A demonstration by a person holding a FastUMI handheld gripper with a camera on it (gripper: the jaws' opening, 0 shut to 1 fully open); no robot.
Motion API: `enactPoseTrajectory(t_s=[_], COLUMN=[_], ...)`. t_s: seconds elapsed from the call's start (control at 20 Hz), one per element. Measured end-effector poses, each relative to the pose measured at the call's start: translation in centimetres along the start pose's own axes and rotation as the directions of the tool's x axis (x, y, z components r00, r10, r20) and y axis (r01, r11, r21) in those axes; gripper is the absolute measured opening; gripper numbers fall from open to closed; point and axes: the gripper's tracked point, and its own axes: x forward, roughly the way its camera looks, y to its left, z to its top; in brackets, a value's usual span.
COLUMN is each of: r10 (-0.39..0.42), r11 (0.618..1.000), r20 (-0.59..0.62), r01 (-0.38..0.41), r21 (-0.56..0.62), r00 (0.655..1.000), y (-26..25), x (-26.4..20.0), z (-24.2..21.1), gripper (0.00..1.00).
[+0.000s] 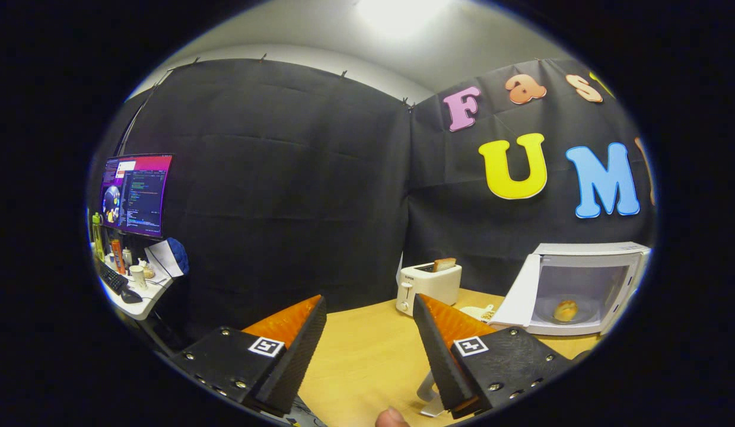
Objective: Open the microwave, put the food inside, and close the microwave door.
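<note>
A white microwave (586, 249) stands on the wooden table to the right of and beyond my fingers. Its door (518, 293) is swung wide open to the left. Inside, a small bread roll (565, 309) rests on the glass turntable. My gripper (367, 302) is open, with nothing between its fingers; it is well back from the microwave and faces the booth's corner.
A white toaster (428, 286) with a slice of bread in it stands just beyond the right finger. A small white dish (479, 312) lies between toaster and microwave door. A desk with a monitor (134, 194), keyboard and cups is off to the left. A fingertip (392, 417) shows below.
</note>
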Motion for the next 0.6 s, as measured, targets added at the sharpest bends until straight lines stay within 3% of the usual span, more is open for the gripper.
enactPoseTrajectory(t_s=[0.1,0.2,0.3,0.4,0.5,0.6], r10=[0.015,-0.040,-0.172,-0.178,-0.194,-0.275], r11=[0.999,0.999,0.985,0.983,0.979,0.960], r20=[-0.042,-0.076,-0.082,-0.108,-0.130,-0.108], r01=[-0.014,0.042,0.172,0.182,0.201,0.279], r21=[0.031,0.026,-0.010,0.027,0.043,0.029], r00=[0.999,0.996,0.982,0.978,0.972,0.956], y=[0.5,-1.2,-4.4,-4.5,-4.5,-6.1], x=[0.4,0.7,0.6,0.6,0.1,-1.5], z=[-2.0,-3.6,-4.7,-6.2,-7.1,-6.7], gripper=[0.79,0.69,0.41,0.19,0.16,0.16])
